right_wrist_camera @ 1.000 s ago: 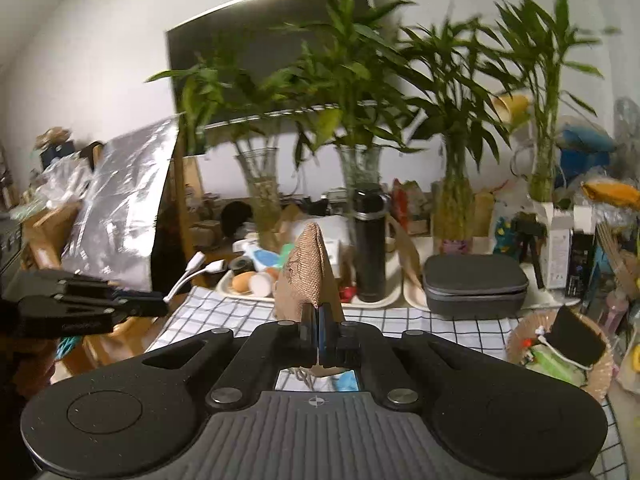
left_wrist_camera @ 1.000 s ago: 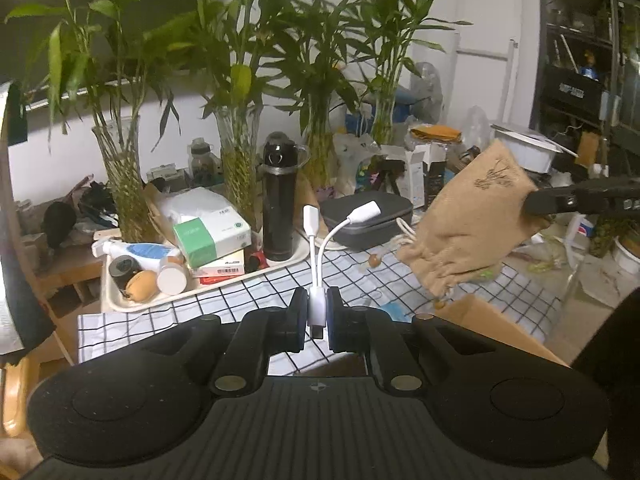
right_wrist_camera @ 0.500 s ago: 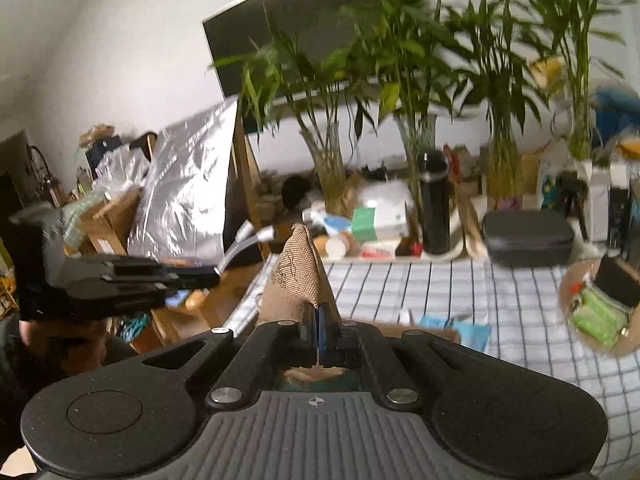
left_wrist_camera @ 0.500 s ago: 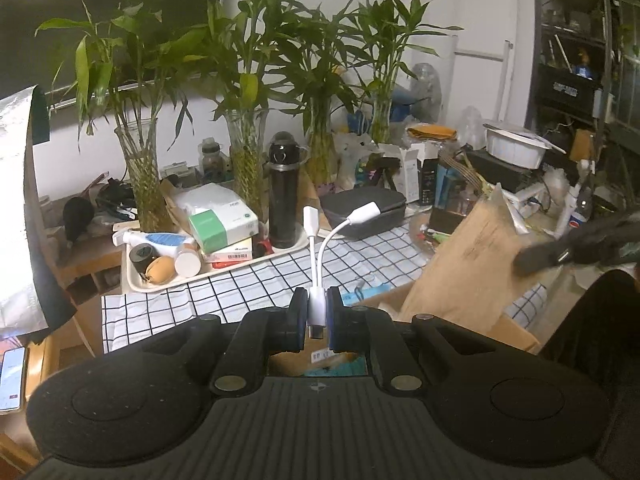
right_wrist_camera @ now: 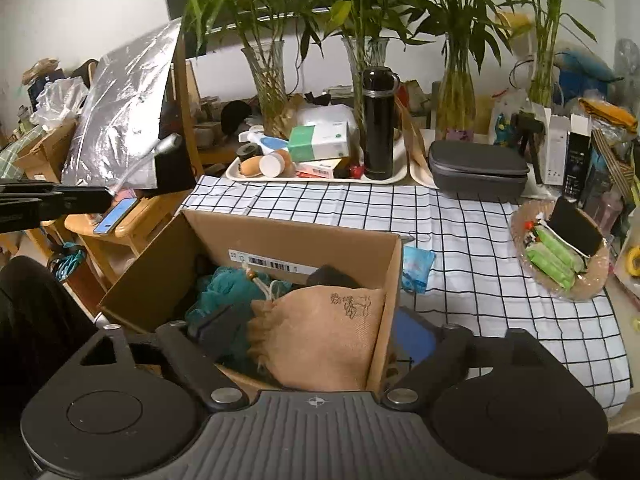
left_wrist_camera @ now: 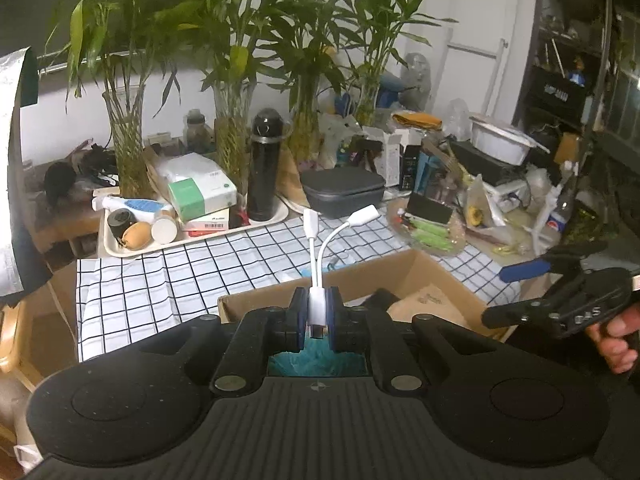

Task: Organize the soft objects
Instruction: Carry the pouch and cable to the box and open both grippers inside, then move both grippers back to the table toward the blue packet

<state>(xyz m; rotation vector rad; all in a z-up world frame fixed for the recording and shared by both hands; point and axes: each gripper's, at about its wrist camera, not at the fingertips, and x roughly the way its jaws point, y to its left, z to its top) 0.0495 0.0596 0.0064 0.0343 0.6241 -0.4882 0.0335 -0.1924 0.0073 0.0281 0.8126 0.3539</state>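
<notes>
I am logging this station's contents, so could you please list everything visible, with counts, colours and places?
Cardboard box: one, brown, open, at the table's near edge.
Burlap pouch: one, tan, inside the box.
Teal fabric: one, inside the box, left of the pouch.
Tablecloth: one, white with black grid.
Flask: one, black, upright on the tray.
Tray: one, cream, behind the box.
Zip case: one, dark grey, right of the tray.
Bamboo vases: four, clear glass, along the wall.
Snack basket: one, clear, far right.
Adapter cable: one, white.
Left gripper: shut on the cable.
Right gripper: open over the box.
</notes>
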